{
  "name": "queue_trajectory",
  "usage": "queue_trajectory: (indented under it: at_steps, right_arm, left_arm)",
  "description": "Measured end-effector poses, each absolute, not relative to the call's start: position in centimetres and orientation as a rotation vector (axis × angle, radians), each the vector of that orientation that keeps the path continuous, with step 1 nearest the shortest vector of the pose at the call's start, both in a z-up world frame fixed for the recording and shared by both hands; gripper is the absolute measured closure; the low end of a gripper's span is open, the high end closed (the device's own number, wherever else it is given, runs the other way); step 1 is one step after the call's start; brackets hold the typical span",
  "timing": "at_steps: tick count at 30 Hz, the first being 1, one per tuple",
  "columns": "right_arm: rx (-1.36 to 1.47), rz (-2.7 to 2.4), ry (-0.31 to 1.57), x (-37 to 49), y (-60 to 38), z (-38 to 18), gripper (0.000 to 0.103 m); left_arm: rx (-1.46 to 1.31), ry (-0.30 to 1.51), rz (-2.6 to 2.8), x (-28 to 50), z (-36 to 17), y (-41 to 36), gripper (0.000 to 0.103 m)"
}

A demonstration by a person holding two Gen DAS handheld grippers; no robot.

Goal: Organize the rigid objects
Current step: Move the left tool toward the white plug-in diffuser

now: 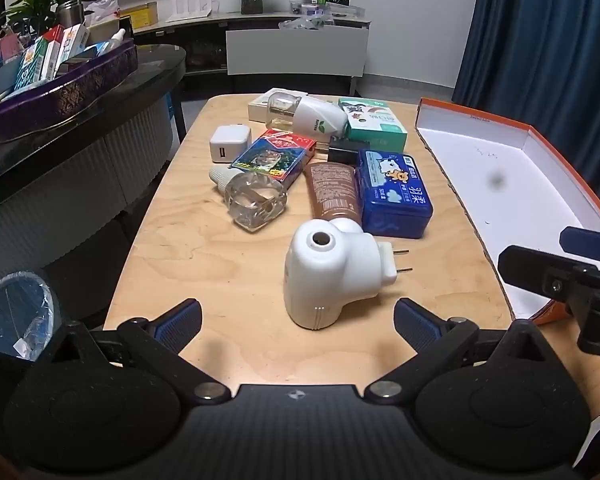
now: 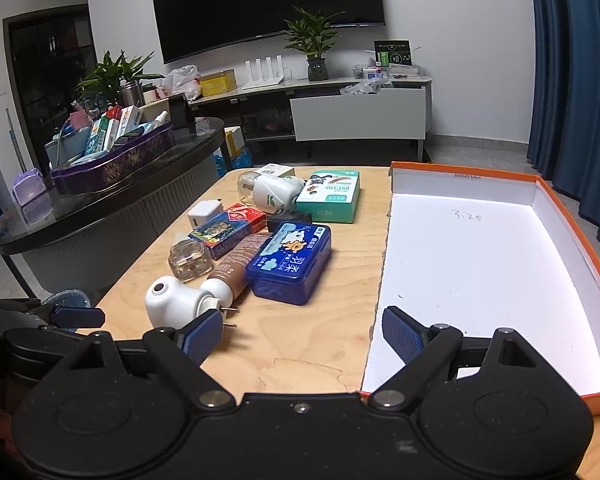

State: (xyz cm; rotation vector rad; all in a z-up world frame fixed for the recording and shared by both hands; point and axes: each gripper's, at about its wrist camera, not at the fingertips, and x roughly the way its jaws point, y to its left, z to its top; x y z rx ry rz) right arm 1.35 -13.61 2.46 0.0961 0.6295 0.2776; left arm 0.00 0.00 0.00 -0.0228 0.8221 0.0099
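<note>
Left wrist view: the left claw [image 1: 298, 318] is at the bottom of the frame, spread wide, with nothing between its 2 blue pads. Just above it, in the middle of the frame, a white plug-in device [image 1: 330, 276] lies on the wooden desk [image 1: 228, 264], its 2 metal prongs pointing right. Above that lie a brown tube [image 1: 332, 190] and, touching its right side, a blue tin [image 1: 394, 192]. A clear glass bottle [image 1: 256, 200] lies to the left of the tube, with a colourful card box [image 1: 274, 154] above it and a white charger cube [image 1: 230, 142] further up and left. A green box [image 1: 374, 122] sits near the top of the pile. On the right side, an orange tray with a white inside [image 1: 496, 160] rests on the desk. Part of the right claw shows at the right edge.

Right wrist view: the right claw [image 2: 302, 334] is at the bottom, also spread wide and pinching nothing. Its right pad is over the tray's [image 2: 480, 272] left edge. Its left pad sits in front of the white plug-in device [image 2: 178, 300]. The blue tin [image 2: 290, 262] lies in the middle, well apart from the claw.
</note>
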Motion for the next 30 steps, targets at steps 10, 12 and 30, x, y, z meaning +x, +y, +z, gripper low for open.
queue_trajectory:
  at_steps: [10,12,30]
  right_arm:
    - [0.098,0.285,0.639,1.37,-13.48,2.24,0.001]
    - [0.099,0.287,0.642,1.47,-13.40,2.27,0.001]
    - [0.107,0.286,0.658,1.69,-13.32,2.02,0.001]
  left_arm:
    - [-0.016,0.820,-0.002,0.59,-0.41,-0.48,0.000]
    - [-0.016,0.819,-0.004,0.69,-0.43,-0.59,0.000]
    - [-0.005,0.824,-0.008,0.65,-0.94,-0.13,0.000]
